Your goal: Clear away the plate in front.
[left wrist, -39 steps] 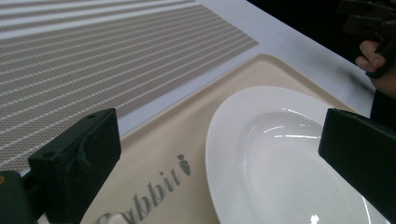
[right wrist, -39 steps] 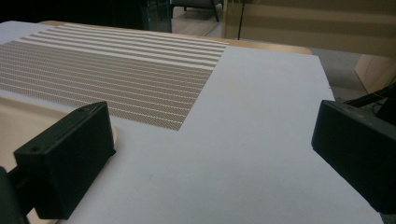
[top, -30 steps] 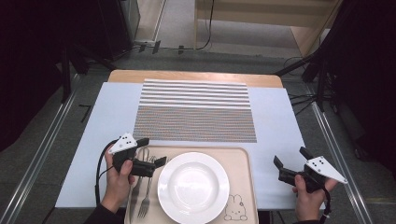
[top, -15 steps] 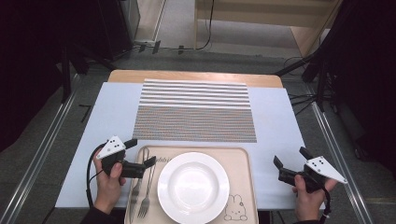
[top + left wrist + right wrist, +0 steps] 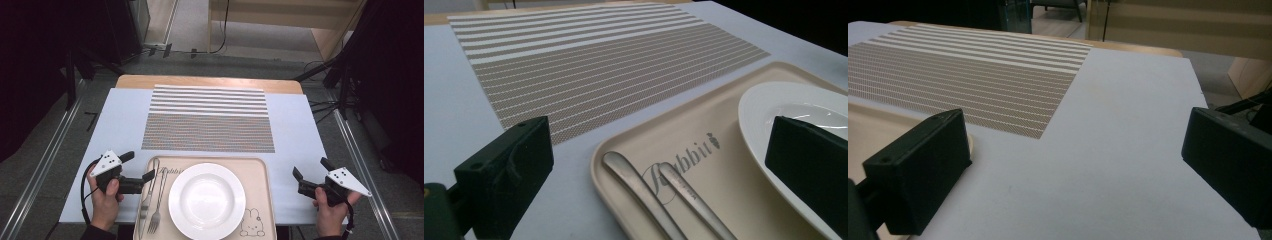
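Left tool (image 5: 139, 172) spread wide, hovering at the tray's (image 5: 260, 172) left edge over the knife (image 5: 150, 187) and fork (image 5: 159, 200); it should drop squarely onto one handle. Right tool (image 5: 310, 172) also spread, idle right of the tray.

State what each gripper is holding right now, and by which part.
Nothing is held. The left gripper stands open at the beige plastic tray's left edge, near the steel knife and fork. The right gripper is open over the white table cover.

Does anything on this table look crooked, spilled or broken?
Nothing stands out. The white plate sits flat and clean in the beige tray, the knife and fork lie neatly side by side at its left, and the striped placemat lies square.
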A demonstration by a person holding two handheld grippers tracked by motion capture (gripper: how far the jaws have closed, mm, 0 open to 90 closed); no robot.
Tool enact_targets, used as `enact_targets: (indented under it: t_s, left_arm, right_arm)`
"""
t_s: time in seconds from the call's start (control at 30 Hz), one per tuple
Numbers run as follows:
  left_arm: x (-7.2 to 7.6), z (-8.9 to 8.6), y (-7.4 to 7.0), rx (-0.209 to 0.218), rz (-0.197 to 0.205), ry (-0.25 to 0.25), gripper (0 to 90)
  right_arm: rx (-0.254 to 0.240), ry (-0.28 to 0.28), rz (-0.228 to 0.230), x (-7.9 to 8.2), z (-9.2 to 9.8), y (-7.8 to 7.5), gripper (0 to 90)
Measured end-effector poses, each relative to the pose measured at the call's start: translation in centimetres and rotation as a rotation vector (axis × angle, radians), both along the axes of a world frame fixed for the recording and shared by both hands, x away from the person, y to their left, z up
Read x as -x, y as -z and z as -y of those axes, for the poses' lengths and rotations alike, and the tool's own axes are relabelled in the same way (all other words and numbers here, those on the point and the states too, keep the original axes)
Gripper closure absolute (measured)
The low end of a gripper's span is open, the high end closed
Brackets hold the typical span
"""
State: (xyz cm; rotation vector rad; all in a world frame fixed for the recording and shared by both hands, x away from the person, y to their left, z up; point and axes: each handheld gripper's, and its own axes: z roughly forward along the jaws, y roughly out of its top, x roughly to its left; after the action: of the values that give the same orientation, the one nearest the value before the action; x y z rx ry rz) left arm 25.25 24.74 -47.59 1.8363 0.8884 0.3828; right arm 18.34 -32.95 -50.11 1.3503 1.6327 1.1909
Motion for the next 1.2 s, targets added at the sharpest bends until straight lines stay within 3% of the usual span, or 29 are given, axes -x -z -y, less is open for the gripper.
enact_targets:
  t_s: [0.5, 1.2]
  left_arm:
    - [0.7, -3.7, 0.7, 0.017, 0.006, -0.094, 0.0]
    - [2.1, -8.1, 0.9, 0.033, 0.021, -0.18, 0.0]
  right_arm:
    - [0.001, -0.003, -0.007, -0.1, 0.0, 0.1, 0.0]
    - [0.002, -0.007, -0.015, -0.3, 0.0, 0.3, 0.0]
